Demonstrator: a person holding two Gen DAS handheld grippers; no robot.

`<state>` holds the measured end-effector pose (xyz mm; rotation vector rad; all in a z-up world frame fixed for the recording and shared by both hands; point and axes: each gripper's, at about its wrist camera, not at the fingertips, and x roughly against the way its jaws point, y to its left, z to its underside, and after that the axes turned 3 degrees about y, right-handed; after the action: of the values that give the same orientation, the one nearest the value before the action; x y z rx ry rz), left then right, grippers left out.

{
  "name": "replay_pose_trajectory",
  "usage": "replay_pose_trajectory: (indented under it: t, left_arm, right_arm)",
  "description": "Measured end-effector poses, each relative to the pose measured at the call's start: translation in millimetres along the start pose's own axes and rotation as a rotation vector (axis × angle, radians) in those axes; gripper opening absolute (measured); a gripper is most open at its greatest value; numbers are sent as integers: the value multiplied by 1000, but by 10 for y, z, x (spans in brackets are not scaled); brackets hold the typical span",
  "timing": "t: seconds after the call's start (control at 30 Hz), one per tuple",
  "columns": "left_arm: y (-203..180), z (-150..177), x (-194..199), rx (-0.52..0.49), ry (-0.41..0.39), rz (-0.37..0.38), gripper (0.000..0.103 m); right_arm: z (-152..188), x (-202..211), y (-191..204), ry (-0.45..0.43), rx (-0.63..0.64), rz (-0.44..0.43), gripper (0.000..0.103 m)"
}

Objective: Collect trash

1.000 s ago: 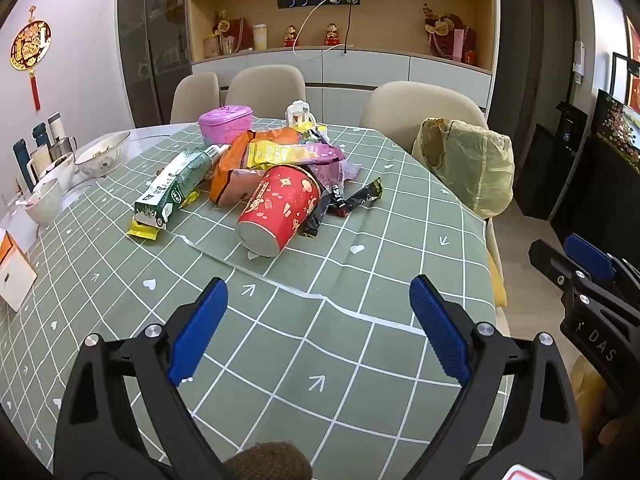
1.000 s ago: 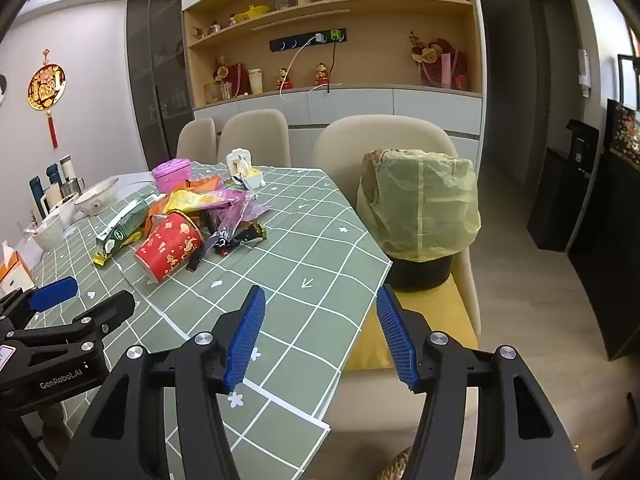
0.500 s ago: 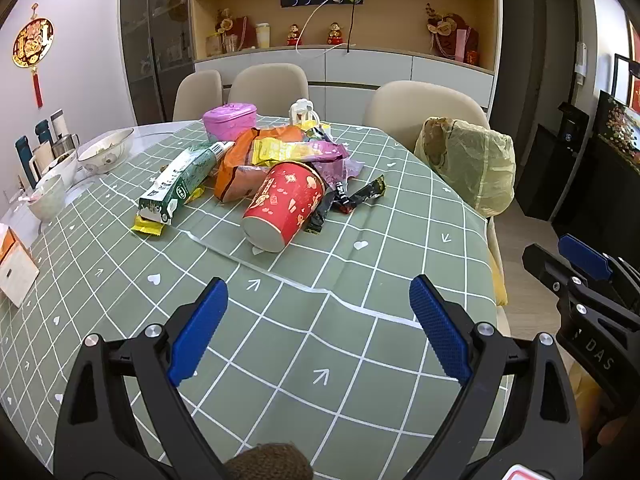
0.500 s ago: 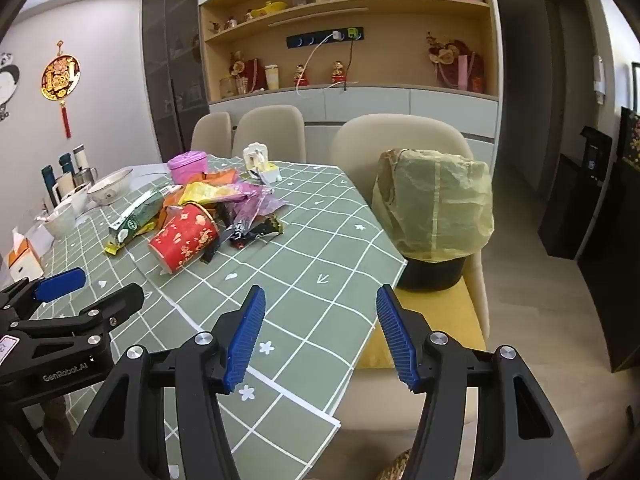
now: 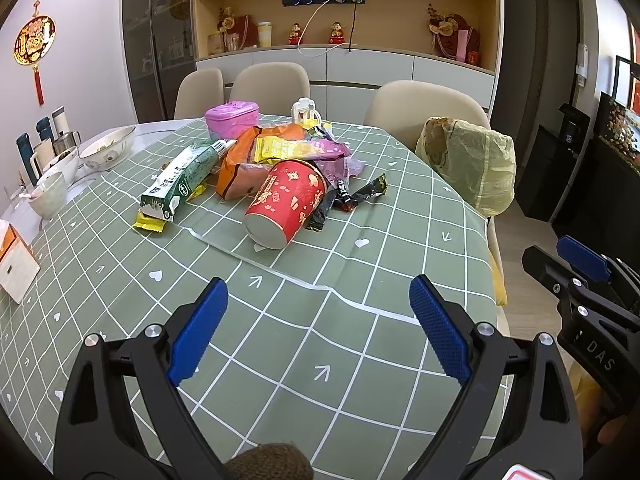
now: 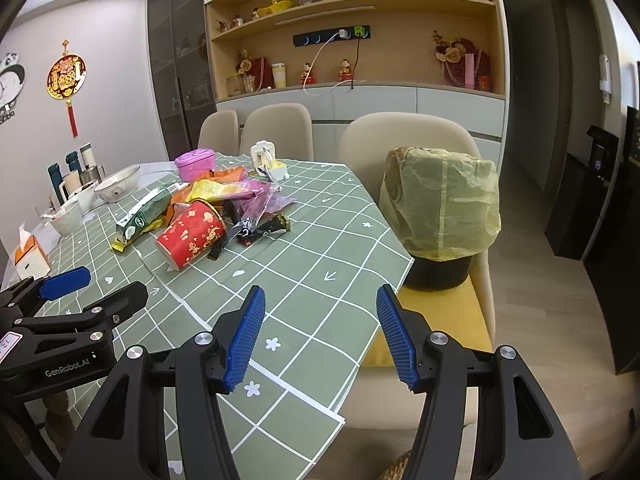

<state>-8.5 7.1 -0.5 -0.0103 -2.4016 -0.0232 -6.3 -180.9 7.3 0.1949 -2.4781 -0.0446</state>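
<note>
Your left gripper [image 5: 318, 308] sits low in the left wrist view with its blue pads spread wide and nothing between them, hovering above bare green tablecloth [image 5: 280, 344]. Open checked cloth runs from the pads up to the trash pile [image 5: 272, 172] in the centre of that frame. The nearest piece is a red cup [image 5: 286, 204] lying on its side, base toward you. Left of it lies a green carton [image 5: 180, 178] with a yellow wrapper [image 5: 149, 225] under its near end; behind are orange and yellow bags, and dark wrappers [image 5: 352, 196] trail to the cup's right. A pink box [image 5: 232, 120] stands at the pile's far side. Bowls [image 5: 106, 148] crowd the frame's left edge, well apart from the pile.

Your right gripper [image 6: 318, 332] is also spread open and holds nothing. In the right wrist view it hangs at the table's edge [image 6: 384, 300]: the left pad is over the cloth, the right pad over the chair [image 6: 460, 312] with the yellow cushion. The bin [image 6: 440, 212], lined with a yellowish bag, stands on that chair in the right centre of the frame, just beside the table edge. The strip of cloth between pile and bin is bare.
</note>
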Motion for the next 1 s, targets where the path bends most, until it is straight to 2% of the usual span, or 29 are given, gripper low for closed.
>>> replay_pose_trajectory:
  t: [1.0]
  left_arm:
    - [-34,-12,50,-7,-16,8,88]
  right_arm:
    - [-15,49,-56,-16,-9,18,55]
